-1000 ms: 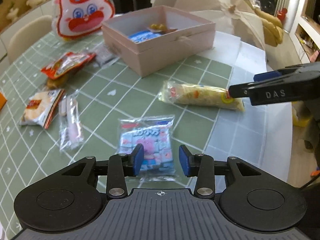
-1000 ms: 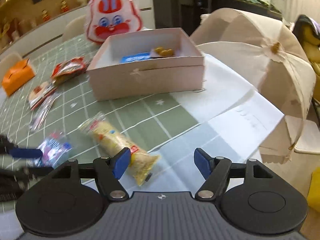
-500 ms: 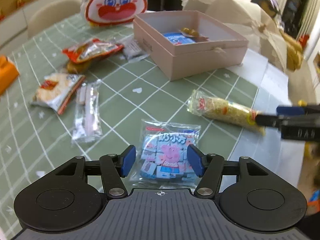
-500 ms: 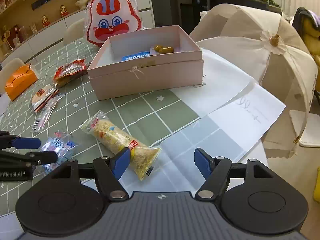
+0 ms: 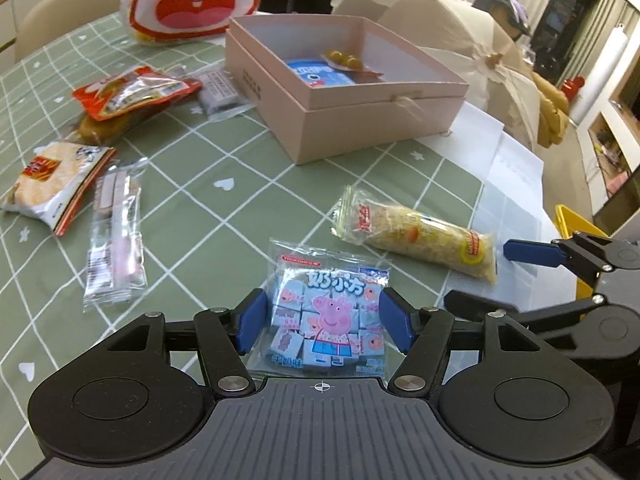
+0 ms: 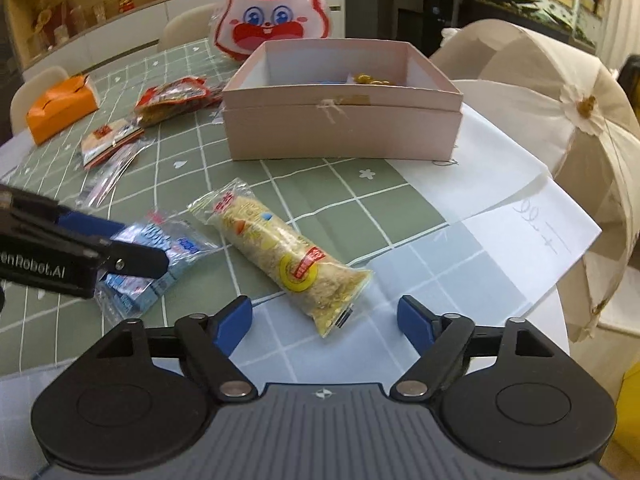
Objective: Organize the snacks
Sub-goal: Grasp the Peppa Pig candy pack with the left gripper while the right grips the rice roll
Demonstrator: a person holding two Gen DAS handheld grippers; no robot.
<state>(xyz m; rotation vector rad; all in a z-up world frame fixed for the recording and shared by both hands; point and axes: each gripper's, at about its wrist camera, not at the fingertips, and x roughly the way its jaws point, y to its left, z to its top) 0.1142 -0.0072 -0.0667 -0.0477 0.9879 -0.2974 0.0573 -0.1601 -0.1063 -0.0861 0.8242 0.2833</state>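
A blue Peppa Pig snack packet (image 5: pixel 326 316) lies on the green checked tablecloth between the fingers of my left gripper (image 5: pixel 322 322), which is open around it. It also shows in the right wrist view (image 6: pixel 148 264), partly behind the left gripper's fingers (image 6: pixel 132 258). A long yellow rice-snack roll (image 6: pixel 288 258) lies just ahead of my open, empty right gripper (image 6: pixel 324 320); it also shows in the left wrist view (image 5: pixel 420 234). The open pink box (image 5: pixel 344 92) (image 6: pixel 340 120) holds a blue packet (image 5: pixel 318 74) and a small yellow snack (image 5: pixel 346 60).
Several loose snack packs lie left of the box: a red one (image 5: pixel 132 92), a rice cracker pack (image 5: pixel 52 180), a clear pink-stick pack (image 5: pixel 114 236). A rabbit-face bag (image 6: pixel 272 20) stands behind the box, an orange box (image 6: pixel 60 108) far left. White paper (image 6: pixel 500 208) and a beige mesh cover (image 6: pixel 560 120) lie right.
My left gripper has moved forward and opened wider around the Peppa Pig packet. My right gripper has come closer to the rice-snack roll and stays open.
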